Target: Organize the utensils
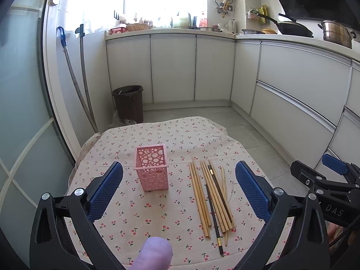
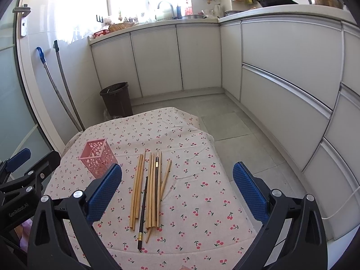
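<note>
Small table under a cherry-print cloth (image 1: 157, 135), kitchen floor around it; pink holder (image 1: 153, 167) upright on the cloth, left of centre, perforated walls, nothing visible inside; chopsticks (image 1: 210, 196) loose in a rough bundle just right of the holder, apart from it, lying flat, pointing near to far; mostly pale wooden sticks, two dark ones among them, one with a gold band at its near end; same bundle (image 2: 149, 193) in the right view, centre of cloth, holder (image 2: 97, 158) far left of it. Left gripper (image 1: 178, 190) released, blue pads wide apart, raised above the near edge of the cloth, holder and chopsticks both framed between the pads, nothing touched. Right gripper (image 2: 177, 190) likewise spread wide, over the near right part of the cloth, grasping nothing; left pad overlapping the holder's near corner in view only. Fingertip (image 1: 155, 255) at the bottom edge of the left view. Brown bin (image 1: 129, 103) on the floor beyond the table, by the white cabinets (image 1: 173, 67); pots (image 1: 337, 33) on the far right counter.
</note>
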The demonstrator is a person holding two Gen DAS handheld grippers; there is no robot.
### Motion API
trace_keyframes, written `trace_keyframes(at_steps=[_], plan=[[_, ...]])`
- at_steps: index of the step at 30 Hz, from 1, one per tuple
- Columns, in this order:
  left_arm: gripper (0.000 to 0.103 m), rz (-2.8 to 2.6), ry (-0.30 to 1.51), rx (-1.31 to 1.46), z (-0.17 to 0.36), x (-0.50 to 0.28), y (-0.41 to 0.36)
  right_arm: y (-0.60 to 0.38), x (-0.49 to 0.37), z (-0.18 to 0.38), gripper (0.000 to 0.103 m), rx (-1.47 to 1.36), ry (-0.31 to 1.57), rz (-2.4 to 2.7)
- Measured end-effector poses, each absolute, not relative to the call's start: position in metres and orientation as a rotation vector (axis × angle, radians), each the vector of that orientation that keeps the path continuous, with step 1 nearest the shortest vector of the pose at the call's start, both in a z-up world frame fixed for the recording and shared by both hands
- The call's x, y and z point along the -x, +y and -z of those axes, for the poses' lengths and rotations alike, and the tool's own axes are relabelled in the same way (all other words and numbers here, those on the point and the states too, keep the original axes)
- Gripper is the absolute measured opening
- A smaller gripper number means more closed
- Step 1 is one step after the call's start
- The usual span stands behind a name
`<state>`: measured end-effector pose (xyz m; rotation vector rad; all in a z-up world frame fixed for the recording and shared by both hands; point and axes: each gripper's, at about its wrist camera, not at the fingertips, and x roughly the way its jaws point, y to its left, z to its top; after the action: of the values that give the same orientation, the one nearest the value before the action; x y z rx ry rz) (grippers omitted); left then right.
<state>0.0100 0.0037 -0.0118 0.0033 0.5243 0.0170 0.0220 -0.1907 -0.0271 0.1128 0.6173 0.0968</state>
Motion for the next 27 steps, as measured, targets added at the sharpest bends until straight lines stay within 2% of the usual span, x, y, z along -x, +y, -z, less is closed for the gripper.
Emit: trace_keyframes(at_steps=[27], plan=[[0.096,-0.027,0.536,-0.008,0.0138,-0.0123,0.0055,-0.1897,-0.0223,0.0313,0.096,-0.121,0.632,-0.096]])
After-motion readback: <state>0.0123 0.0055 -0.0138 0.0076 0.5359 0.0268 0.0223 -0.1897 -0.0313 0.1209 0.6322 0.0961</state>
